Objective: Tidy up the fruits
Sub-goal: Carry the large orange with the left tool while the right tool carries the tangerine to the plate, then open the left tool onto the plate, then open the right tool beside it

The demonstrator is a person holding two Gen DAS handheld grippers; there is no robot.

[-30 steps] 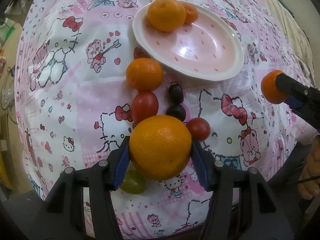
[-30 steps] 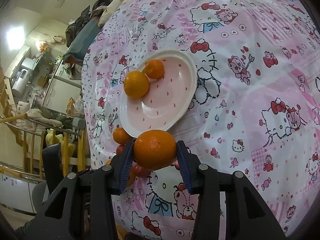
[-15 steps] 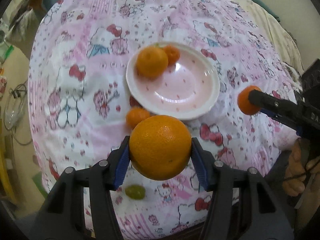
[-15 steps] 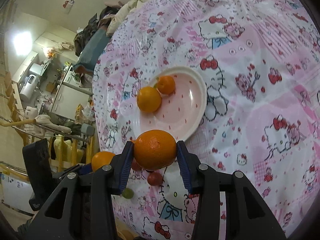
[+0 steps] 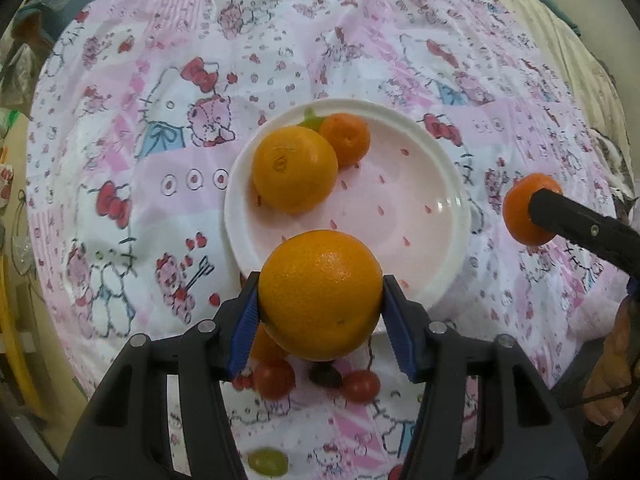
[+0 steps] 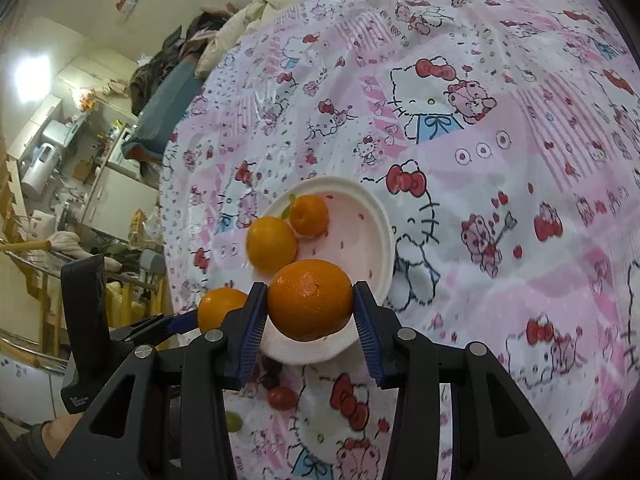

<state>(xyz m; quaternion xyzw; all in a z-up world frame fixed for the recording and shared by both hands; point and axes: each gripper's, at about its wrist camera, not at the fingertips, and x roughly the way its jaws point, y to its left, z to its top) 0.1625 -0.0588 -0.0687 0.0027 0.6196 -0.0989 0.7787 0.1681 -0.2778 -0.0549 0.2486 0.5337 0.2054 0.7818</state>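
My left gripper (image 5: 320, 300) is shut on a large orange (image 5: 320, 294) and holds it over the near rim of the pink plate (image 5: 400, 208). The plate holds an orange (image 5: 294, 168) and a smaller tangerine (image 5: 345, 139). My right gripper (image 6: 310, 302) is shut on a tangerine (image 6: 310, 300), above the plate's (image 6: 372, 248) near edge; it shows at the right of the left wrist view (image 5: 524, 210). The left gripper's orange (image 6: 219, 307) shows at the left of the right wrist view.
On the Hello Kitty tablecloth (image 5: 120, 200) below the plate lie two cherry tomatoes (image 5: 274, 378) (image 5: 360, 386), a dark fruit (image 5: 325, 376), a green grape (image 5: 267, 462) and a partly hidden orange (image 5: 264, 346). Room clutter lies beyond the table's left edge (image 6: 80, 180).
Both grippers have moved forward with their fruit toward the plate. The plate now lies just ahead of the left gripper, and the loose fruits have slid under it.
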